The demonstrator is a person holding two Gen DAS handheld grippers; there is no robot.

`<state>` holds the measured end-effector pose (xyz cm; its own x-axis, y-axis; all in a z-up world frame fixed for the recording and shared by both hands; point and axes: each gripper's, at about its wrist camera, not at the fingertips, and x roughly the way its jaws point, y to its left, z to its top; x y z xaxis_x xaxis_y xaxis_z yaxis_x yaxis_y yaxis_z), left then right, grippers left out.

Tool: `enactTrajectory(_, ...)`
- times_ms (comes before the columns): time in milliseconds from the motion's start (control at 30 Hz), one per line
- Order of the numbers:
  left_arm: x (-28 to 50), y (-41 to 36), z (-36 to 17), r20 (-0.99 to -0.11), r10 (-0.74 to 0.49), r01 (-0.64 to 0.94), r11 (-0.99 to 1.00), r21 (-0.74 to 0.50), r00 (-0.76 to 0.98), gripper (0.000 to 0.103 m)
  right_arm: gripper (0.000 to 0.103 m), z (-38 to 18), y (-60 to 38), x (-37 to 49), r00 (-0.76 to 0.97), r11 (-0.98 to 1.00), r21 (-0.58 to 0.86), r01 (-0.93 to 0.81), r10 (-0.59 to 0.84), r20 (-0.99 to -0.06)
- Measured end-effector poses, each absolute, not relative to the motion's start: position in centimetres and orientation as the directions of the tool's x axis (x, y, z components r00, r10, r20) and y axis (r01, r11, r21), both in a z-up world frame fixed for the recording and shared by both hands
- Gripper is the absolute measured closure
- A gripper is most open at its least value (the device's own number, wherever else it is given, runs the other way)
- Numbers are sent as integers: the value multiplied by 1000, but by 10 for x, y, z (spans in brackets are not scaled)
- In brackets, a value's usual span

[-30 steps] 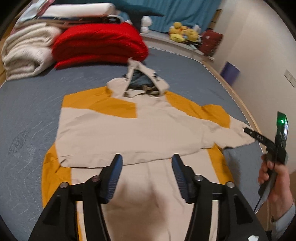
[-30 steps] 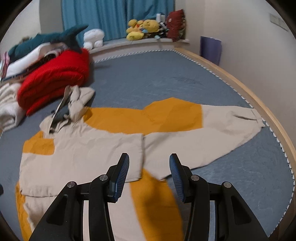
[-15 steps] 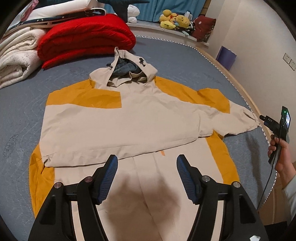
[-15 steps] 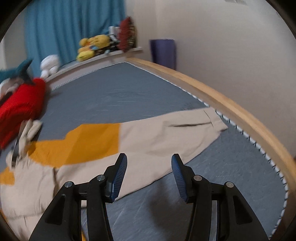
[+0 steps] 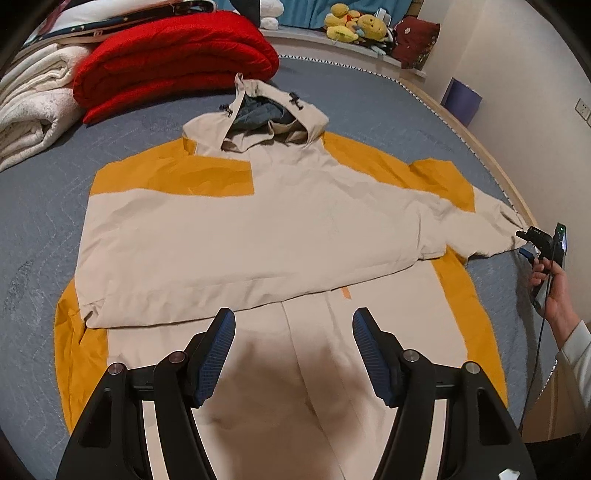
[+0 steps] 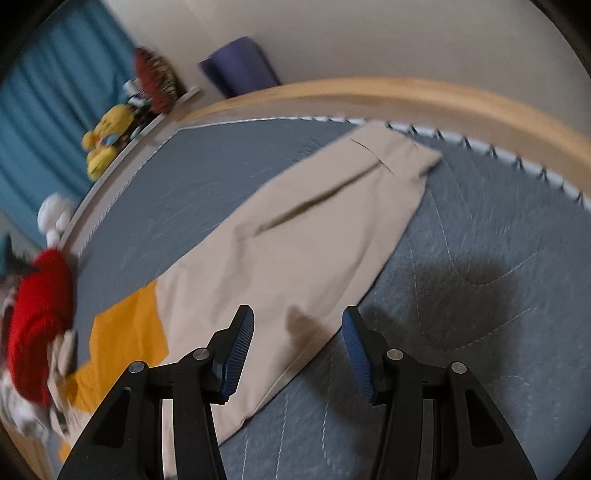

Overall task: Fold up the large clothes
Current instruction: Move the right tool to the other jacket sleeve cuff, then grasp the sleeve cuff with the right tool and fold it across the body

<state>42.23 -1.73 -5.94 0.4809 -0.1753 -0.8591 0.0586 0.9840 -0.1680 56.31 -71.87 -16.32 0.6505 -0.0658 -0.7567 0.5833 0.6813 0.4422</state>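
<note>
Left tool [image 5: 293, 354] up close, blades parted about halfway, nothing between them, hanging over the lower body of the jacket [image 5: 280, 229]. Right tool [image 6: 297, 345] also roughly half open and empty, hovering right at the near edge of the loose sleeve [image 6: 314, 229], shadow falling on the cloth just past the tips.

Jacket spread flat on the grey bed [image 5: 33, 206], beige with orange panels, hood [image 5: 266, 122] pointing away toward the red blanket [image 5: 173, 62]. One sleeve already laid across the chest. Other sleeve runs out sideways, long axis stretching up and away from the right tool to the cuff [image 6: 402, 155], which sits just inside the wooden bed edge [image 6: 443, 99].

So the whole next bit probably hinges on that: sleeve lies straight ahead of the right tool, well off to the side of the left one. Right hand [image 5: 554, 288] clearly the closer one for grabbing it and bringing it back over the body. Wrist view pretty blurry though.

Further back: plush toys [image 5: 354, 27], teal curtain [image 6: 44, 122].
</note>
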Motion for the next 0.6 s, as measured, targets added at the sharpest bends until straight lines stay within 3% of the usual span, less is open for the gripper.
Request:
enactTrajectory(133,425,-19,-64,-862,-174,60,984,-166,476,40,52,-195,-736,555,688,543,561,625,-42,-725)
enactTrajectory(300,424,-22,-69,-864,-177,74,984,-161,472,40,54,-198,-737,563,721,562,560,609,-97,-686)
enactTrajectory(400,424,-24,-71,-866,-174,82,985,-153,469,40,69,-202,-742,561,735,529,585,616,-116,-668)
enactTrajectory(467,425,-23,-70,-864,-171,78,985,-152,473,40,87,-205,-747,559,733,506,593,626,-124,-669)
enactTrajectory(600,426,-15,-67,-858,-152,45,988,-149,491,40,98,-205,-753,559,740,496,610,618,-106,-665)
